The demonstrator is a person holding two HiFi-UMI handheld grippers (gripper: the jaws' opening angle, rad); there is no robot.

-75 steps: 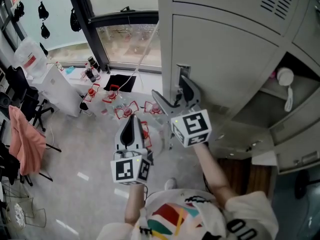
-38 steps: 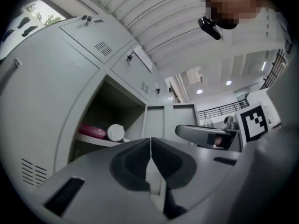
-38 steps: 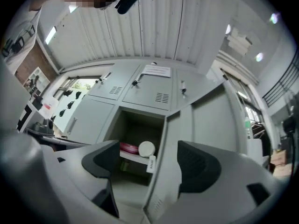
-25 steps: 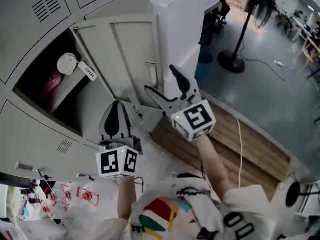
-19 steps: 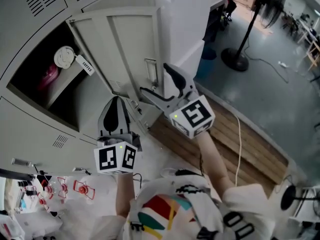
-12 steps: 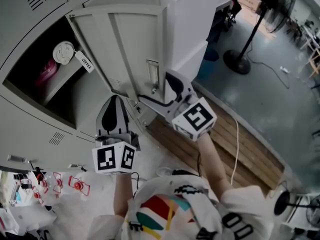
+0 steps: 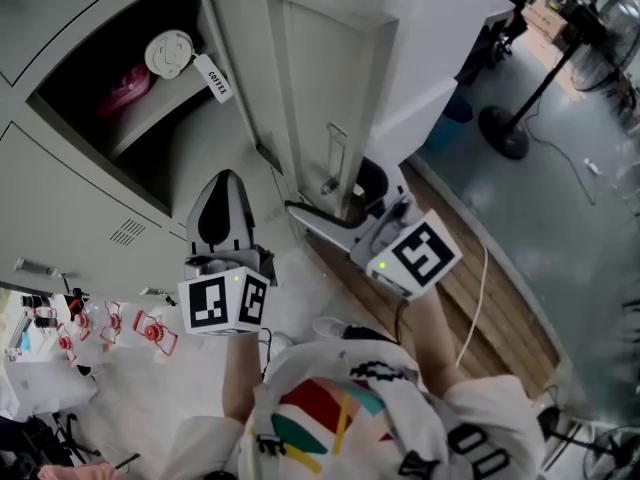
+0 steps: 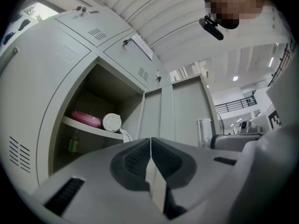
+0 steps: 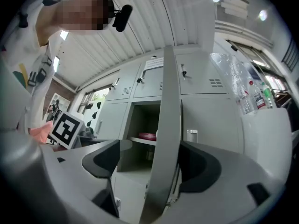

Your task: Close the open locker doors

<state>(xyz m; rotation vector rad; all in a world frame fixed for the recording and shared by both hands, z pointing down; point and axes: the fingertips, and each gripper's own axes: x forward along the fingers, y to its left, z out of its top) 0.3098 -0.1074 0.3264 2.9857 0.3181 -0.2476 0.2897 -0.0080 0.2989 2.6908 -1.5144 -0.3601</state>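
The open locker door (image 7: 300,68) swings out from a compartment (image 7: 150,138) that holds a pink container (image 7: 125,88) and a white lid with a tag (image 7: 168,53). My right gripper (image 7: 335,196) is open, its jaws straddling the door's free edge just below the latch (image 7: 335,158). In the right gripper view the door (image 9: 169,125) runs up between the two jaws of the right gripper (image 9: 161,164). My left gripper (image 7: 222,183) is shut and empty, below the open compartment. In the left gripper view the left gripper (image 8: 150,148) faces the shelf with the pink container (image 8: 86,119).
Shut locker doors (image 7: 70,218) surround the open compartment. A white cabinet (image 7: 440,28) stands right behind the door. A wooden platform (image 7: 470,268) and a fan stand's base (image 7: 510,133) are on the floor at right. Red-capped bottles (image 7: 150,330) lie at lower left.
The head view has swung along the lockers. My right gripper has moved onto the open door's edge, which now sits between its jaws. The left gripper stays shut.
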